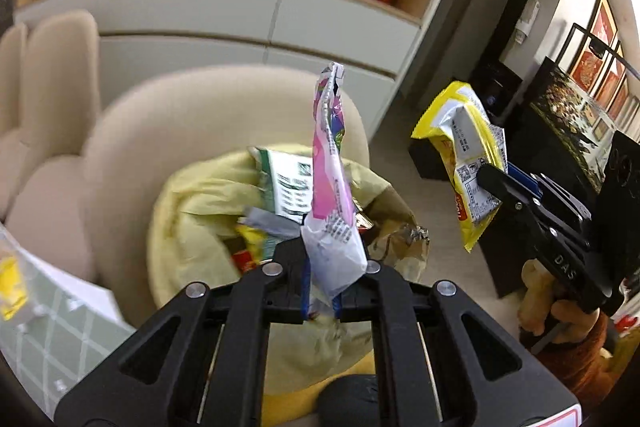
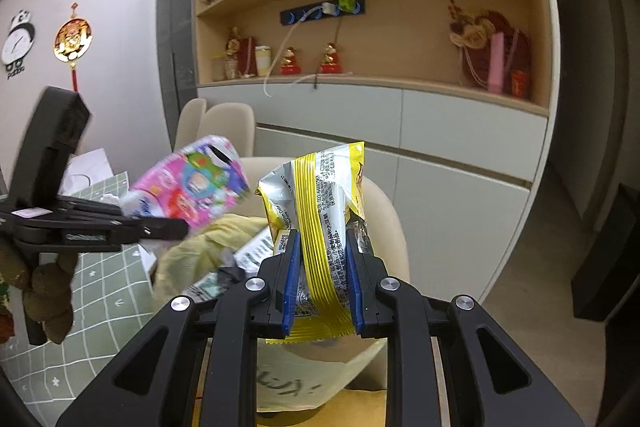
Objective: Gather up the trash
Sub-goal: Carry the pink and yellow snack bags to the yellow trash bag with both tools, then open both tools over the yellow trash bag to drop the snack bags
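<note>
Here, a crumpled pink-and-white plastic snack wrapper (image 1: 334,187) stands upright between the fingers of the left gripper (image 1: 322,301), directly above the open mouth of a pale yellow plastic trash bag (image 1: 200,211); a creased yellow-and-silver foil snack packet (image 2: 324,227) rises between the blue pads (image 2: 290,283) of the right gripper (image 2: 322,291), just right of the same bag. The pink wrapper is flattened and printed with cartoon figures, its torn top edge uppermost; the yellow packet is folded lengthwise, with printed text along its silver back. The bag already holds several wrappers, among them a green-and-white printed one (image 1: 290,183), and sits against a beige upholstered chair (image 1: 120,147). The left gripper's jaws are pressed nearly together, pinching the pink wrapper's lower end. The right gripper's jaws stand slightly apart, clamped on the yellow packet's lower half. A gloved hand (image 1: 548,303) grasps the right gripper's handle in the left wrist view.
</note>
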{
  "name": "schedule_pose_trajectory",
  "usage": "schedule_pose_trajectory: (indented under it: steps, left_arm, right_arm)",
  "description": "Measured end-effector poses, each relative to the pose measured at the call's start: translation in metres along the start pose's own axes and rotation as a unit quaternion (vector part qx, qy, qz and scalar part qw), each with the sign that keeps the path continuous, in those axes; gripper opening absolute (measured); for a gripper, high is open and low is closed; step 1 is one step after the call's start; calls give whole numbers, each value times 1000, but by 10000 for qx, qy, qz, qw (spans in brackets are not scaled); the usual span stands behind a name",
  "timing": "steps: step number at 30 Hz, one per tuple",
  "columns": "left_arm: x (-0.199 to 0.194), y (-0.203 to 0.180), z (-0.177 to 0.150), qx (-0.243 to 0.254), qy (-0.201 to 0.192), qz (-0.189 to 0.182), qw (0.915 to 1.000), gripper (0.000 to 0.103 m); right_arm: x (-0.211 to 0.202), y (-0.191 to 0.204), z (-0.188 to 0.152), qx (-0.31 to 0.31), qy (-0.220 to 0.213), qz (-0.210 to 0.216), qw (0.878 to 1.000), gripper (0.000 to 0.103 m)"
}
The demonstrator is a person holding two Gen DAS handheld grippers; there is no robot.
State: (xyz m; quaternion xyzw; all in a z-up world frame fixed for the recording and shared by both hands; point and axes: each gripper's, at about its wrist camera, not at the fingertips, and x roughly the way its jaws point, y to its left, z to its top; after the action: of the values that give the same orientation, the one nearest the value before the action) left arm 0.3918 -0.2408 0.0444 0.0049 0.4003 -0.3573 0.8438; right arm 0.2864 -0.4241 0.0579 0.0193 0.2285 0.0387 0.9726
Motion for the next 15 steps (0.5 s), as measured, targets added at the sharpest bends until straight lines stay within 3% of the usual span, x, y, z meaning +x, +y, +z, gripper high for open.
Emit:
schedule_pose_trajectory:
  steps: [1, 3, 5, 9, 15]
  left_arm:
    - [6, 0, 1, 7, 32, 24, 10000, 9]
    - [17, 3, 0, -29, 132, -5, 9999, 31]
    - [18, 9, -3, -123, 145, 21, 9998, 43]
    - [4, 19, -12, -22, 6, 280, 9996, 46]
    - [-27, 37, -26, -190, -255, 610, 9976, 48]
  right_arm:
    - [3, -3, -2, 25, 15, 20, 10000, 21]
    - [8, -5, -4, 53, 44, 61, 10000, 21]
    - [14, -4, -5, 51, 48, 122, 9999, 21]
    - [22, 4, 0, 20, 1, 282, 9996, 21]
    - [57, 37, 28, -8, 236, 927, 9954, 21]
